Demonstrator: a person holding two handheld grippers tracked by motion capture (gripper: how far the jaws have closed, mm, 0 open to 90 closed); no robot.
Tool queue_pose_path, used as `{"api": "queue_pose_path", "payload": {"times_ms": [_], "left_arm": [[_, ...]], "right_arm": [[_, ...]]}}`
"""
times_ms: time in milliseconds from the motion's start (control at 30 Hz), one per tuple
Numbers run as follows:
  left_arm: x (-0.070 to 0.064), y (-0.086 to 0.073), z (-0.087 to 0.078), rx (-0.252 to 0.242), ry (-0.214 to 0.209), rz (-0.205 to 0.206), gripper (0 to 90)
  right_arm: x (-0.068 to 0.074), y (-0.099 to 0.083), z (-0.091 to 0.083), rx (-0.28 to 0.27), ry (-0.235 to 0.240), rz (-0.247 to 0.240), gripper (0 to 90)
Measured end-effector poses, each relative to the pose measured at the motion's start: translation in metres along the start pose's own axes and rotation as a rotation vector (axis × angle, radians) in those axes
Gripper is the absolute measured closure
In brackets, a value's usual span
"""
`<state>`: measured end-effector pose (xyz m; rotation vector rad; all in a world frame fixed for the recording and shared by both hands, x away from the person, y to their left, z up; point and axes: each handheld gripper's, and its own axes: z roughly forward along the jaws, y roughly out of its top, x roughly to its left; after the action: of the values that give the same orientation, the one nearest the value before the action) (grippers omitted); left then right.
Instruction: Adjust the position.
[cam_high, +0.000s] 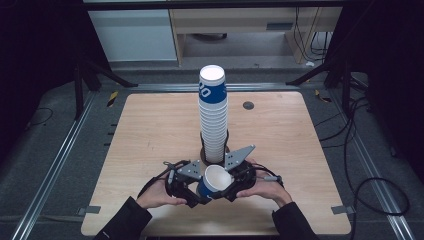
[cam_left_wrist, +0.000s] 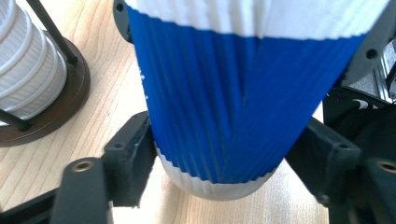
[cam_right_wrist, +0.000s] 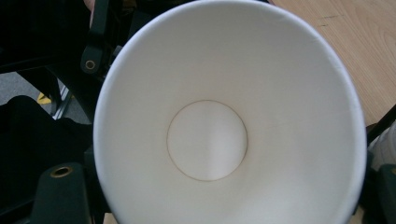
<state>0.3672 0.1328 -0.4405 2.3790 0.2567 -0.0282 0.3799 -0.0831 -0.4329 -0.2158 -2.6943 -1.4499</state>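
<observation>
A single blue-and-white ribbed paper cup (cam_high: 216, 180) is held tilted just above the table's near edge, its white mouth facing up and right. My left gripper (cam_high: 201, 192) is shut on its lower blue wall; in the left gripper view the cup (cam_left_wrist: 224, 107) sits pinched between both jaws of that gripper (cam_left_wrist: 224, 156). My right gripper (cam_high: 231, 186) meets the cup from the right. In the right gripper view I look straight into the cup (cam_right_wrist: 208, 140), with the jaws of that gripper (cam_right_wrist: 219, 196) pressed against either side of its rim.
A tall stack of matching cups (cam_high: 213, 110) stands in a dark round wire holder (cam_high: 204, 151) at the table's middle, just beyond the grippers; its base (cam_left_wrist: 70, 88) is close on the left. A small grey disc (cam_high: 248, 105) lies far right of the stack.
</observation>
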Motion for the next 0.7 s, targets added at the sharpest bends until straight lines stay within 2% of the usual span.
{"api": "queue_pose_path", "payload": {"times_ms": [200, 367, 500, 700], "left_arm": [[0.001, 0.000, -0.002, -0.018, 0.012, 0.000, 28.6], [0.003, -0.001, -0.009, -0.067, 0.021, -0.010, 28.8], [0.004, -0.001, -0.011, -0.091, 0.017, -0.017, 28.9], [0.007, -0.003, -0.019, -0.144, 0.045, -0.037, 28.9]], "right_arm": [[0.000, 0.001, 0.000, -0.015, -0.009, 0.000, 19.0], [-0.002, 0.001, -0.003, -0.060, -0.030, 0.011, 11.6], [-0.003, 0.002, -0.007, -0.093, -0.039, 0.023, 10.5], [-0.005, 0.002, -0.015, -0.157, -0.046, 0.041, 9.3]]}}
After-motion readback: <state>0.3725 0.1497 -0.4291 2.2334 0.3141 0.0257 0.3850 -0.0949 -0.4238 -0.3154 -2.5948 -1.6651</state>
